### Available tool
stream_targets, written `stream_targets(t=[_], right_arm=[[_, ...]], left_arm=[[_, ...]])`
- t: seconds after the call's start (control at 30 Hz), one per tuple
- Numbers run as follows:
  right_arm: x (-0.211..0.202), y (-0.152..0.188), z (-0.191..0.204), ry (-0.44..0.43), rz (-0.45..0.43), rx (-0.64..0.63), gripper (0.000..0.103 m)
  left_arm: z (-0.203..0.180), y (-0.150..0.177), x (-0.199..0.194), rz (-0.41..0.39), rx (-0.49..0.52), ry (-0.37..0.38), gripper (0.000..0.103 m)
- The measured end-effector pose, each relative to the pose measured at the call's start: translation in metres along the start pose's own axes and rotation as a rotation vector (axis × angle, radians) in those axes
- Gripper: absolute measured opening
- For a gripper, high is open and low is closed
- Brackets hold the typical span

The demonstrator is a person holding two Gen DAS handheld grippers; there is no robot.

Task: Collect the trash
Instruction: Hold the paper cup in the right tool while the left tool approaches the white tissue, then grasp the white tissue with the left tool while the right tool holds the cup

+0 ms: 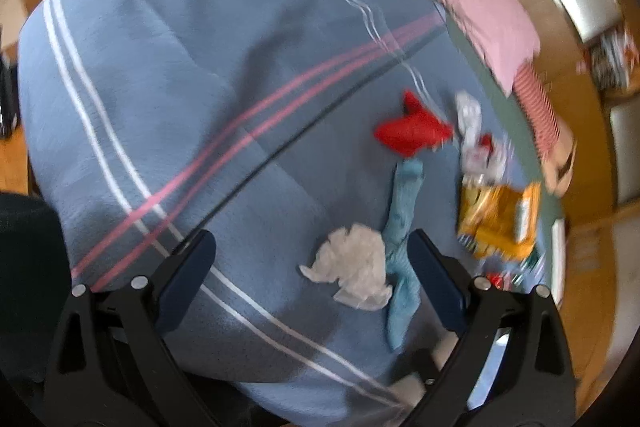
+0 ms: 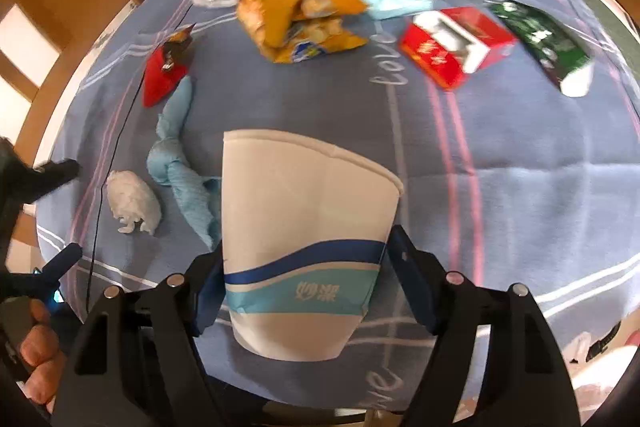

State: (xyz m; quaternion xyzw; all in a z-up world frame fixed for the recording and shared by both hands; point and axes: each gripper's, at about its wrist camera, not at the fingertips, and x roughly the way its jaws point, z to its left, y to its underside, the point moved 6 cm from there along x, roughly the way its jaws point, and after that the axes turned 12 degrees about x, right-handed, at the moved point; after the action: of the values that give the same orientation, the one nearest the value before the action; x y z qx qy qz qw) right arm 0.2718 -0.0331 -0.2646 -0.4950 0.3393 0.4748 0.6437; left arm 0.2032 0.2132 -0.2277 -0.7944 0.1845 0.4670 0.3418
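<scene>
1. While the right tongs (image 2: 304, 291) clamp the paper bag (image 2: 308, 239), the left tongs (image 1: 312, 267) gape wide, unloaded.
2. Crumpled tissue (image 1: 354, 267) lies mid-bed (image 1: 200, 87), just ahead; likely light, soft; pinch its bulk.

Blur smears the orange snack bag (image 1: 500, 215); paper container (image 2: 304, 243) hides the bedspread (image 2: 520, 187).

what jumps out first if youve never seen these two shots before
The big white paper cup with blue bands fills the right wrist view, clamped by the right gripper above the blue striped bedspread. Behind it lies a litter of trash: an orange chip bag, a red box and a green packet. The left gripper hangs open over a crumpled white tissue.
</scene>
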Motion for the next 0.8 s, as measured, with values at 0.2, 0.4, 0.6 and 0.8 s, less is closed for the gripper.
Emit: stream_targets(t=[0.2,0.4,0.6,0.8], right_arm=[[-0.048,0.009,-0.041,-0.039,-0.076,0.114,0.074],[-0.081,0.025,-0.064,-0.077,-0.110,0.194,0.074],[-0.114,0.031,-0.074,-0.075,-0.198,0.217,0.074],[-0.125,0.033,-0.072,-0.046,-0.248,0.171,0.074]], left_arm=[[-0.029,0.011,0.025,0.094,0.224,-0.076,0.075],[-0.049,0.015,0.028,0.073,0.357,-0.069,0.028],[-0.055,0.005,0.001,-0.091,0.385,-0.055,0.003],[-0.066,-0.001,-0.025,-0.189,0.354,0.148,0.002]])
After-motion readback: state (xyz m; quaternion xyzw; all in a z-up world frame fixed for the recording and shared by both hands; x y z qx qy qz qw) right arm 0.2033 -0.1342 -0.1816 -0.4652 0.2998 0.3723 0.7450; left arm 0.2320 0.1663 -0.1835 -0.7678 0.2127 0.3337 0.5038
